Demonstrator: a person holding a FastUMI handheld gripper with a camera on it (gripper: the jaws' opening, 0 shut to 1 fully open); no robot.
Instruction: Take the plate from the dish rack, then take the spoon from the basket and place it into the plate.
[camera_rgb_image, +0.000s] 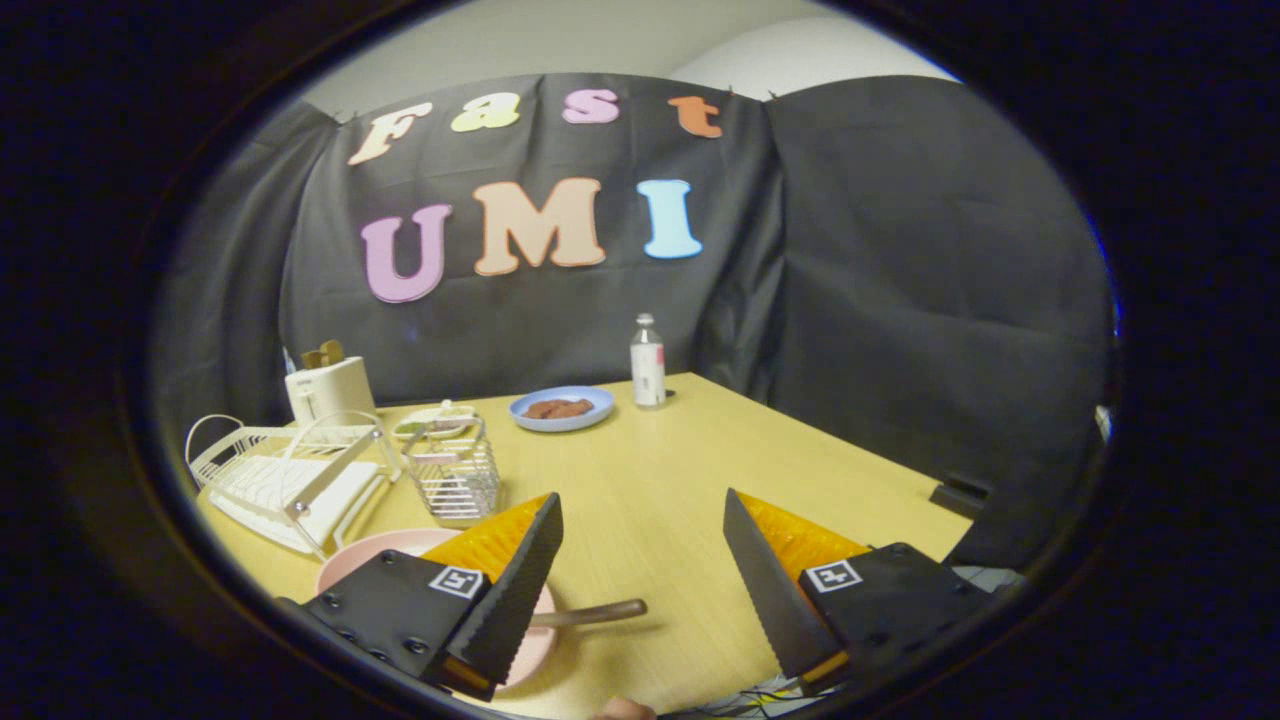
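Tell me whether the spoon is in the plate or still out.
In: the spoon lies across the pink plate, handle over the rim. Gripper jaws open, empty.

From my end the booth is evenly lit from above, moderately bright; the table shows a soft sheen and only faint shadows. Straight lines bow hard toward the rim of the fisheye, detail there goes soft and dim; the centre stays reasonably sharp.

The left finger of the open claw hides much of the plate and the spoon's bowl.
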